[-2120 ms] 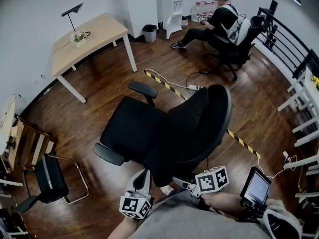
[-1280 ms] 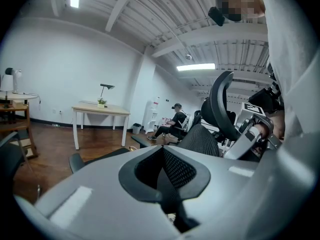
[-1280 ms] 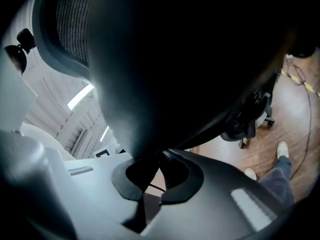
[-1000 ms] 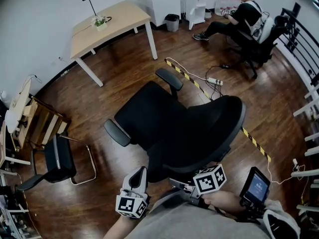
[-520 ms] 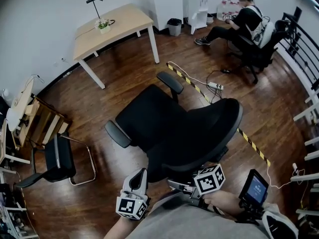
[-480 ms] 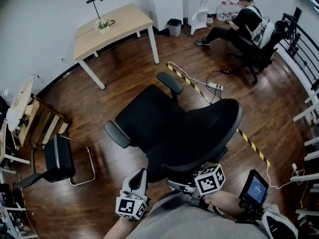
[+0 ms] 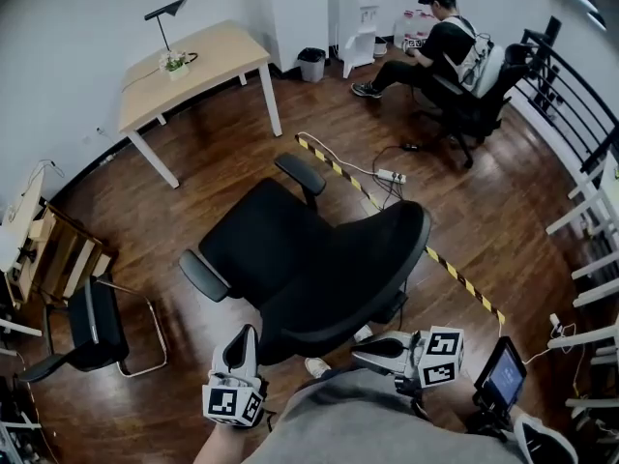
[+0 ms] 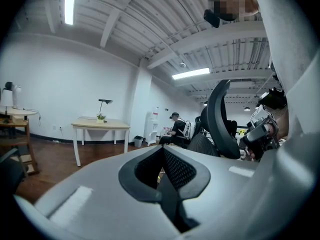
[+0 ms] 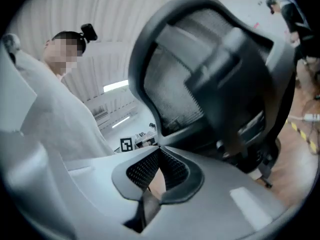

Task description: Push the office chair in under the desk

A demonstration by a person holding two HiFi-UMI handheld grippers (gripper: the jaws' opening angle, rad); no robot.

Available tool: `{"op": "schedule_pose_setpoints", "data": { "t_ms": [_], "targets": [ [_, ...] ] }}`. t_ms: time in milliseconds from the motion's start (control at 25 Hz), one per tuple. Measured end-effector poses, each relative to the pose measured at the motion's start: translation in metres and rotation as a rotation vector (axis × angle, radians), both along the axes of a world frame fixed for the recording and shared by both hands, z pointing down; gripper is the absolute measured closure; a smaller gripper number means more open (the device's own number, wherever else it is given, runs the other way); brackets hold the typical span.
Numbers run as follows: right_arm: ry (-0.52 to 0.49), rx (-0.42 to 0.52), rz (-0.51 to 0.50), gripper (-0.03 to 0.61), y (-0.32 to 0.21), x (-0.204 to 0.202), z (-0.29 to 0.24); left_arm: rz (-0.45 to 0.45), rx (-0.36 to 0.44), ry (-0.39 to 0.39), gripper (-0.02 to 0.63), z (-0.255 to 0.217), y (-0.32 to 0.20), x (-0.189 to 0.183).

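Head view: the chair (image 7: 290,259) stands in the open wooden floor, its seat facing the desk (image 7: 193,61) and its back toward the camera. The desk is well apart from the chair, beyond the seat and against the wall, with a lamp (image 7: 164,13) and a plant (image 7: 174,61) on top. The left gripper (image 7: 242,334) is just behind the chair back, at its left end. The right gripper (image 7: 360,358) is just behind the right end, lying across. Whether either touches the chair cannot be told here. Striped tape (image 7: 426,249) runs over the floor past the chair's right side. A small chair (image 7: 92,332) stands to the chair's left. A person (image 7: 440,42) sits well beyond the chair on the right.

Left gripper view: the left gripper (image 8: 162,146) has its jaws pressed together, with nothing between them. The chair (image 8: 220,119) back rises edge-on to the right of the tips. The desk (image 8: 100,124) is far off to the chair's left.

Right gripper view: the right gripper (image 9: 159,148) is also closed tight and empty. The chair (image 9: 210,74) back fills the picture above the tips, close and blurred. A marker cube (image 9: 126,145) shows past the chair's left edge.
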State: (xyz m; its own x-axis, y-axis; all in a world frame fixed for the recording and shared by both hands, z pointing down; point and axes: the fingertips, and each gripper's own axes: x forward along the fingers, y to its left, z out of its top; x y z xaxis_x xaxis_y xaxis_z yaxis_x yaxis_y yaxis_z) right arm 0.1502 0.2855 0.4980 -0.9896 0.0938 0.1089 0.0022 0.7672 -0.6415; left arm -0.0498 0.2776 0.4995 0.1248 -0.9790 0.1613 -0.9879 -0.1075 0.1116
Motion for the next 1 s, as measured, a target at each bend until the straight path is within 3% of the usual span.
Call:
{"op": "schedule_pose_setpoints", "data": {
  "t_ms": [200,320,640,800,840,880,1000],
  "targets": [
    [-0.078,0.217,0.082,0.572,-0.066,0.072,-0.044,-0.058,0.015,-0.036,0.614,-0.006,-0.013,-0.006],
    [-0.097,0.301,0.103,0.574,-0.11,0.107,-0.068,-0.105,0.014,-0.047,0.614,-0.009,-0.019,-0.004],
    [0.014,0.527,0.124,0.572,-0.222,0.144,-0.065,-0.245,0.022,-0.074,0.614,-0.011,-0.015,-0.001],
    [0.141,0.736,0.014,0.571,-0.257,0.137,-0.049,-0.336,0.011,-0.109,0.614,-0.026,-0.002,-0.001],
    [0.173,0.782,-0.027,0.525,-0.263,0.134,-0.044,-0.359,0.01,-0.117,0.614,-0.028,0.002,-0.001],
    [0.206,0.819,-0.074,0.436,-0.268,0.13,-0.037,-0.381,0.009,-0.123,0.614,-0.029,0.007,-0.002],
    [0.31,0.942,-0.26,0.352,-0.276,0.118,-0.013,-0.442,0.0,-0.134,0.614,-0.032,0.02,-0.004]
  ]
}}
